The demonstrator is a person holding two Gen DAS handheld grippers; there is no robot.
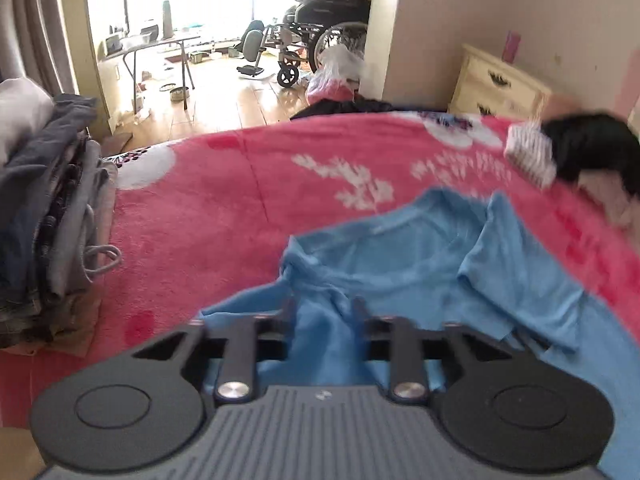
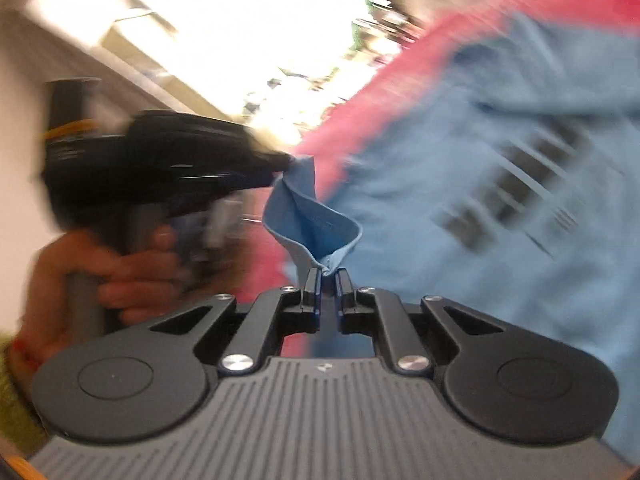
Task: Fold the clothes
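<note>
A light blue T-shirt (image 1: 404,256) lies crumpled on a pink flowered blanket (image 1: 224,208), collar away from me. My left gripper (image 1: 323,310) sits at the shirt's near edge, with a bunched fold of blue cloth rising between its fingers. In the blurred, tilted right wrist view, my right gripper (image 2: 328,276) is shut on a pinched edge of the T-shirt (image 2: 460,184). A short strip of cloth runs from there to the tip of the left gripper (image 2: 286,160), which a hand (image 2: 132,264) holds by its handle.
A tall stack of folded grey and denim clothes (image 1: 48,208) stands on the blanket's left side. A black garment (image 1: 592,148) and a striped piece (image 1: 528,152) lie at the far right. Beyond the bed are a cream dresser (image 1: 496,84) and a wheelchair (image 1: 320,40).
</note>
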